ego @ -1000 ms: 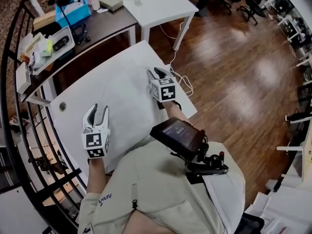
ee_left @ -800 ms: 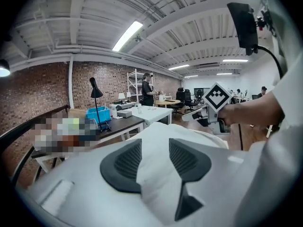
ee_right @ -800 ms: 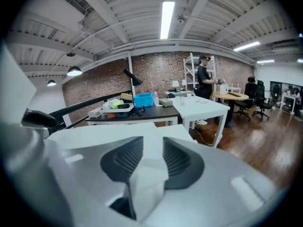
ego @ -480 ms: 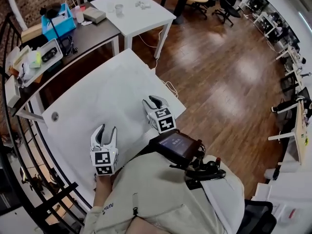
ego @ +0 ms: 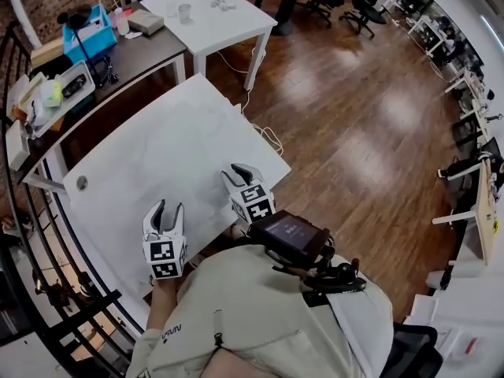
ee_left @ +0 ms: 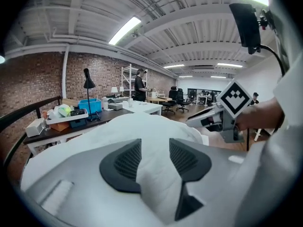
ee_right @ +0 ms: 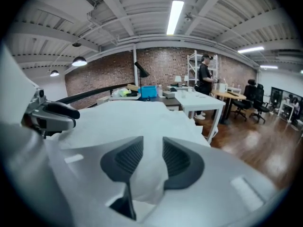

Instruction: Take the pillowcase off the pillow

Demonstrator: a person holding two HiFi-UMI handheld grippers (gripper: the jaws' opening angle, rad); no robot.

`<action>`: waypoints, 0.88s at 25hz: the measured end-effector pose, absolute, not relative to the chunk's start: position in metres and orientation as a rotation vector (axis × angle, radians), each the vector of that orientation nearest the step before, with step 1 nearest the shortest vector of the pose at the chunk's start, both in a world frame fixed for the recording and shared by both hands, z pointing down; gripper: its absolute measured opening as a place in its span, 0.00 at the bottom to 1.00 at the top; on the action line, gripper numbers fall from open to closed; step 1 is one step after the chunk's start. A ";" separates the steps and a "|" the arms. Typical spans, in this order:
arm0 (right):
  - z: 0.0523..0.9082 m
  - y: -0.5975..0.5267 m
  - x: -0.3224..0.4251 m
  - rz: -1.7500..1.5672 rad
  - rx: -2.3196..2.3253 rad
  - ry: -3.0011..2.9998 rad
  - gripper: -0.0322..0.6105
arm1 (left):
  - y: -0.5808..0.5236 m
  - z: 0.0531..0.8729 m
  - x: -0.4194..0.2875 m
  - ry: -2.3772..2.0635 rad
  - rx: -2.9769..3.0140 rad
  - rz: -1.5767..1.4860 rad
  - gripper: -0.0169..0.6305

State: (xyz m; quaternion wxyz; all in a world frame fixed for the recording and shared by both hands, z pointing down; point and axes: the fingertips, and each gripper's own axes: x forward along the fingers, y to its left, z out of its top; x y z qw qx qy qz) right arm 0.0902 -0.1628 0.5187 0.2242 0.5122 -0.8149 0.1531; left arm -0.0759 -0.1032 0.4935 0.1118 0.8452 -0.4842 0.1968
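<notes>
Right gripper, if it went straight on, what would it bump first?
The pillowcase: a fold sits between the fingers of the right gripper, and more of the white cloth probably lies straight ahead.

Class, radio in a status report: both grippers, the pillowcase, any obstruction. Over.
Left gripper, right gripper: each shut on a fold of the pillowcase. It lies on the white table. Nothing seen in the way.
</notes>
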 end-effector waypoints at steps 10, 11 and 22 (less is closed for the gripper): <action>0.529 -0.159 0.108 0.390 1.223 -2.360 0.25 | -0.096 0.514 -0.036 -1.506 2.352 0.628 0.35; 0.530 -0.157 0.110 0.392 1.201 -2.372 0.25 | -0.095 0.517 -0.031 -1.512 2.338 0.641 0.36; 0.535 -0.157 0.144 0.383 1.200 -2.385 0.25 | -0.103 0.518 0.004 -1.524 2.372 0.721 0.40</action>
